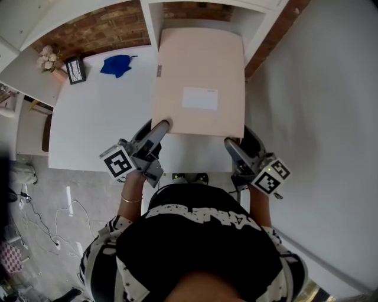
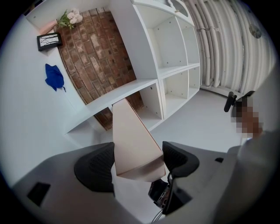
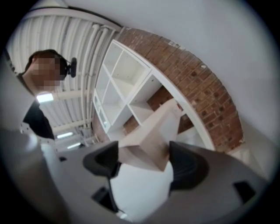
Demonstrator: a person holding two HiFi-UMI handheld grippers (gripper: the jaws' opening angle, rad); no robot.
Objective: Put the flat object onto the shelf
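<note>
Your left gripper [image 1: 160,127] clamps the near left corner of the flat pink box [image 1: 201,71], and your right gripper [image 1: 231,141] is closed on its near right corner. You hold the box above the white table [image 1: 100,118], with its far edge at the mouth of the shelf [image 1: 152,17]. A blue cloth [image 1: 117,65] lies farther left.

White label [image 1: 199,98] on the flat box [image 1: 195,59]: nothing legible — looks blank.
Side tag [image 1: 159,71] on the box edge: too small to read.
Marker cubes [image 1: 117,162] [image 1: 272,176]: black-and-white square patterns only — no letters or numbers.
Small frame [image 1: 75,69]: unreadable marks.
</note>
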